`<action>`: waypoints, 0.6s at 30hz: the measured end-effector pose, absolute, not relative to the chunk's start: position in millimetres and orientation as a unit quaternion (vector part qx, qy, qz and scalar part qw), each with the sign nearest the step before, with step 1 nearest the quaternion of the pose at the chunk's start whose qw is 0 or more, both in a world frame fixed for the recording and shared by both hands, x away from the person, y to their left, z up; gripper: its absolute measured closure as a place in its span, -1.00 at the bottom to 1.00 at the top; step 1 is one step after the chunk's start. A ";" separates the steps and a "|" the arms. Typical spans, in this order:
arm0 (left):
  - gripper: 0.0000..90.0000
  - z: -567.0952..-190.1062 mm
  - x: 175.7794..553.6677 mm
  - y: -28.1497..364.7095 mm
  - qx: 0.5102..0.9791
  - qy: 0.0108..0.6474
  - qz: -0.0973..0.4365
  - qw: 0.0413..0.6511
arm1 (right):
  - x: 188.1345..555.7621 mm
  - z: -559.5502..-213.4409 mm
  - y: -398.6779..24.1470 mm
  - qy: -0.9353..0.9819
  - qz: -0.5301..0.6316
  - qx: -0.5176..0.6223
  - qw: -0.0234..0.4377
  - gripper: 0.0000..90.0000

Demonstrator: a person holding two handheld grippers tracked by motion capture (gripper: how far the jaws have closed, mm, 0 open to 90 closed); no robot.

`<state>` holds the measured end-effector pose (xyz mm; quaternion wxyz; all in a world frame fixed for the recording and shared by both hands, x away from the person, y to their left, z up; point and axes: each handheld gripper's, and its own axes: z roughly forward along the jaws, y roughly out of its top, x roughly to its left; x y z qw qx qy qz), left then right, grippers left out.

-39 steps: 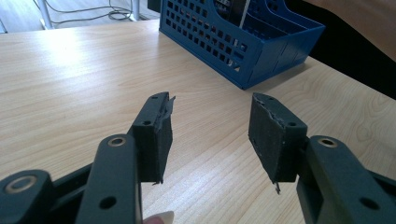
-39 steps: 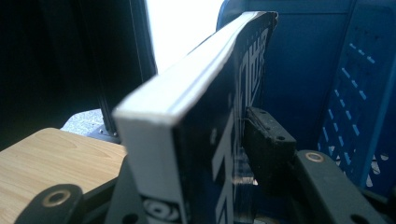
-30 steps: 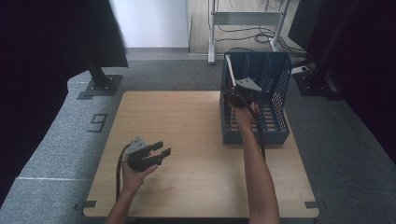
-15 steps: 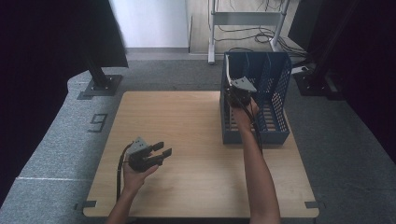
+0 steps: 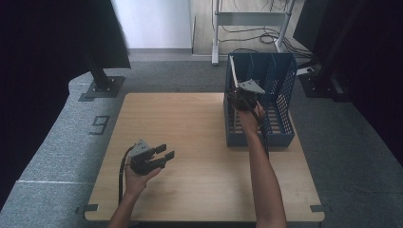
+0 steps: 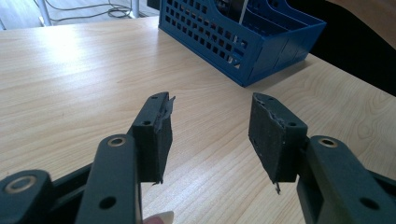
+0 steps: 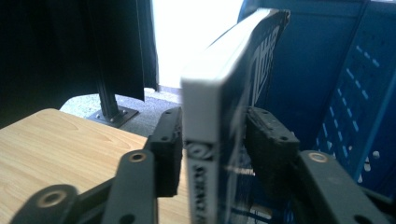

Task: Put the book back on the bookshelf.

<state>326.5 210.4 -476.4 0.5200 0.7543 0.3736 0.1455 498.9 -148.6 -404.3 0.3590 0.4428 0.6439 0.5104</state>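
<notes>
A blue book with a white spine point(image 7: 233, 70) stands upright in the left slot of a blue mesh file rack point(image 5: 280, 114); its pale edge point(image 5: 232, 71) shows above the rack. My right gripper point(image 5: 236, 92) reaches into that slot. Its jaws have just been opening, with the book between them in the right gripper view point(image 7: 212, 135) and both pads against its sides. My left gripper point(image 5: 166, 152) hovers low over the wooden table point(image 5: 190, 142) at the front left, open with nothing between its pads point(image 6: 210, 126).
The rack point(image 6: 224, 42) sits at the table's back right, near the edge. Bare wood lies between the left gripper and the rack. Grey carpet surrounds the table; a black stand's foot point(image 5: 102, 88) and a metal frame point(image 5: 216, 28) stand beyond it.
</notes>
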 end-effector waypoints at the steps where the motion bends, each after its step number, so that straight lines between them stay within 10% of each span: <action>1: 0.09 -476.6 326.5 210.0 0.755 0.373 0.146 0.520 | 498.6 -405.2 -149.2 0.643 0.511 0.444 0.359 0.18; 18: 0.08 -477.8 326.9 208.1 0.758 0.371 0.143 0.517 | 497.0 -411.4 -161.2 0.637 0.513 0.461 0.344 0.04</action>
